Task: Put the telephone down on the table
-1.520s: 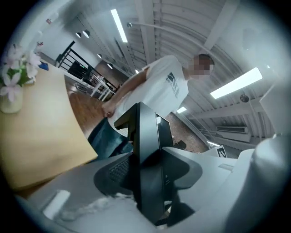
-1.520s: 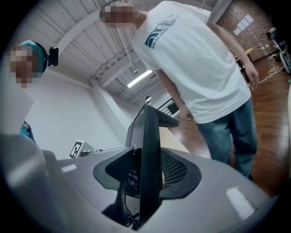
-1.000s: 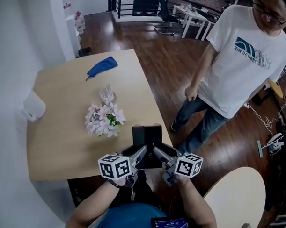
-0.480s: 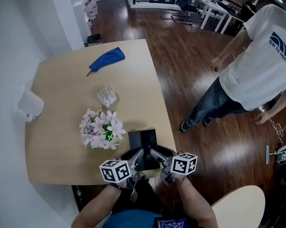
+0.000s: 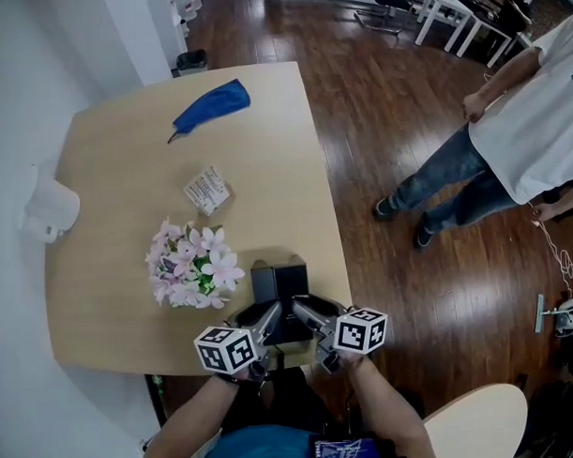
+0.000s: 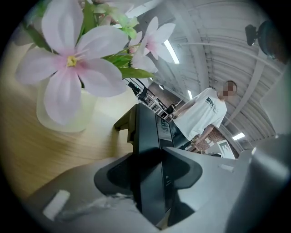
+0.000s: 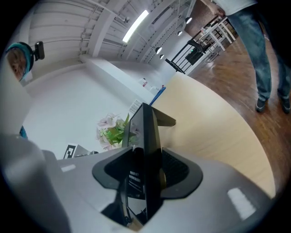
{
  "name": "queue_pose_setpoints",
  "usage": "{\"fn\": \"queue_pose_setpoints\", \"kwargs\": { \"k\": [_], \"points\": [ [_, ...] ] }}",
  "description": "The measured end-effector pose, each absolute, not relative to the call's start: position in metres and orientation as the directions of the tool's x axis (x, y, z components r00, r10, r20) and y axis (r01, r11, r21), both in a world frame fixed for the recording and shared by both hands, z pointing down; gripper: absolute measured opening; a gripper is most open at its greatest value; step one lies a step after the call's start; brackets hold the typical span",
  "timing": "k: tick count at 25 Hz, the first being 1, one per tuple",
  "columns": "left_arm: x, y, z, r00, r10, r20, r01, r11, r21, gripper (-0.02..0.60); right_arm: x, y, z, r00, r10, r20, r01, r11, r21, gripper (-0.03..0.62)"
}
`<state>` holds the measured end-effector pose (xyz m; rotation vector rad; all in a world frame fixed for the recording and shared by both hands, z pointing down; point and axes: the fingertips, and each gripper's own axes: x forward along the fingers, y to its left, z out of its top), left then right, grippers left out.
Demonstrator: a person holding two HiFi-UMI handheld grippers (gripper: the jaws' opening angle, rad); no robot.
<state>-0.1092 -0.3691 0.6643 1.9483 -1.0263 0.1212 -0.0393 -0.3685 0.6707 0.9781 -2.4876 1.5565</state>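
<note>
The black telephone (image 5: 277,282) stands on edge at the table's (image 5: 107,183) near edge, just right of the flowers. My left gripper (image 5: 262,320) grips its left side and my right gripper (image 5: 306,312) its right side. In the left gripper view the telephone (image 6: 148,150) is clamped between the left gripper's (image 6: 148,175) pads. In the right gripper view the telephone (image 7: 148,136) sits between the right gripper's (image 7: 145,175) pads, whose jaws are opening but still touch it. Whether its base rests on the wood cannot be told.
A bunch of pink flowers (image 5: 189,269) stands close to the telephone's left. Farther back lie a small packet (image 5: 207,189), a blue cloth (image 5: 212,104) and a white object (image 5: 51,208). A person (image 5: 509,140) stands on the wooden floor at right. A round table (image 5: 462,428) is near right.
Both grippers have sunk with the telephone toward the table's near edge, ending beside the flowers. The standing person has drifted toward the right of the view.
</note>
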Motion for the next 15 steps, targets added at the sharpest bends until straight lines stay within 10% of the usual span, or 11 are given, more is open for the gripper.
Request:
{"fn": "queue_pose_setpoints", "kwargs": {
  "k": [15],
  "points": [
    [-0.156,-0.330,0.625,0.598,-0.661,0.453,-0.763,-0.295,0.575,0.270,-0.004,-0.346,0.619,-0.548,-0.715,0.434,-0.788,0.267,-0.555,0.179]
  ]
}}
